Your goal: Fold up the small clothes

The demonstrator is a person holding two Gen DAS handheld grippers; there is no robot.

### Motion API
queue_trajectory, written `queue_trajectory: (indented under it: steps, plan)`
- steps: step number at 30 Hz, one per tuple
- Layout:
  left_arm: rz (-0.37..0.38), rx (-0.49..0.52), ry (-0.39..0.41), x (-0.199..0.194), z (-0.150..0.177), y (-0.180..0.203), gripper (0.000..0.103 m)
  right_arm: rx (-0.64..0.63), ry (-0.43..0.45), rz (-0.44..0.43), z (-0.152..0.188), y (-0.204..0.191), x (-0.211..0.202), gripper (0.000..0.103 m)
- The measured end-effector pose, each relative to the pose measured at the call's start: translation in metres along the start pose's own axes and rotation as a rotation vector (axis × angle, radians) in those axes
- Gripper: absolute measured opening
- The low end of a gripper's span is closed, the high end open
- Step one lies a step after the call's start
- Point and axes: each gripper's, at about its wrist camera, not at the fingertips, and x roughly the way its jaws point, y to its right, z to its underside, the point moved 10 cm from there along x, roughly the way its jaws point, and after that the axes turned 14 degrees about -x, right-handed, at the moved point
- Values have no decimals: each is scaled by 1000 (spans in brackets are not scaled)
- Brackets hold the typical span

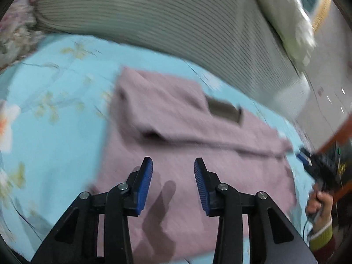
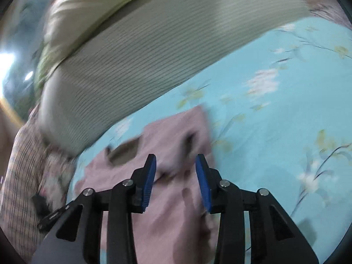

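A small mauve-pink garment [image 1: 193,145] lies on the light blue flowered bedsheet [image 1: 55,114], partly folded, with a flap laid over its far left part and a grey label patch [image 1: 222,110] showing. My left gripper [image 1: 173,165] is open and empty, hovering above the garment's near half. In the right wrist view the same garment [image 2: 176,198] lies under my right gripper [image 2: 176,162], which is open and empty above it. The right gripper and the hand that holds it also show at the right edge of the left wrist view [image 1: 316,171]. Both views are motion-blurred.
A grey ribbed quilt [image 1: 176,22] lies folded along the far side of the bed, with a pale pillow [image 1: 286,22] on it. A checked cloth [image 2: 22,176] sits at the left in the right wrist view. The bed's edge and floor show at the right [image 1: 325,101].
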Motion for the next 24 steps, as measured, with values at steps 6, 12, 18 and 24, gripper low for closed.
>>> queue_trajectory:
  steps: [6,12,18,24]
  plan:
    - [-41,85,-123,46,42,28,38,-330,-248,-23,45,-70,57,39]
    - [-51,49,-130,71,11,28,38,-368,-316,54,37,-56,96,38]
    - [-96,-28,-85,98,-69,18,36,-134,-173,191,-30,7,101,35]
    - [-140,-137,19,91,-124,2,36,53,-44,217,-62,37,72,35]
